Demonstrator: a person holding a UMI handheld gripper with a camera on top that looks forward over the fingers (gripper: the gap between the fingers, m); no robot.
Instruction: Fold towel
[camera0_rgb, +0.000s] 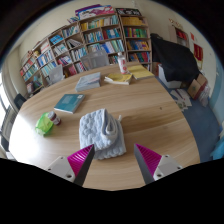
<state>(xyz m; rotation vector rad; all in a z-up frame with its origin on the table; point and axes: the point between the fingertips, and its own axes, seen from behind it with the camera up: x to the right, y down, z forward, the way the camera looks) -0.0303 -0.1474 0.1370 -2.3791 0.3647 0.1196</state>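
1. Around the towel (102, 133) on the round wooden table (150, 110): a green packet (46, 123) near the left edge, a teal book (68, 102) beyond it, more books (119, 78) and a bottle (122, 64) at the far edge.
2. Bookshelves (85, 45) line the wall.
3. The towel, pale and crumpled, lies bunched near the near edge, long axis running away from the fingers.
4. The gripper (114, 160) stands wide open, holding nothing; the left pad (80, 160) overlaps the towel's near end.

Looks forward over a round wooden table (140, 105). Shows the gripper (113, 160) with magenta-padded fingers apart, empty. Holds a crumpled pale towel (102, 132) just ahead of them, a green packet (46, 123) and teal book (69, 102) beside it, bookshelves (85, 45) well beyond.
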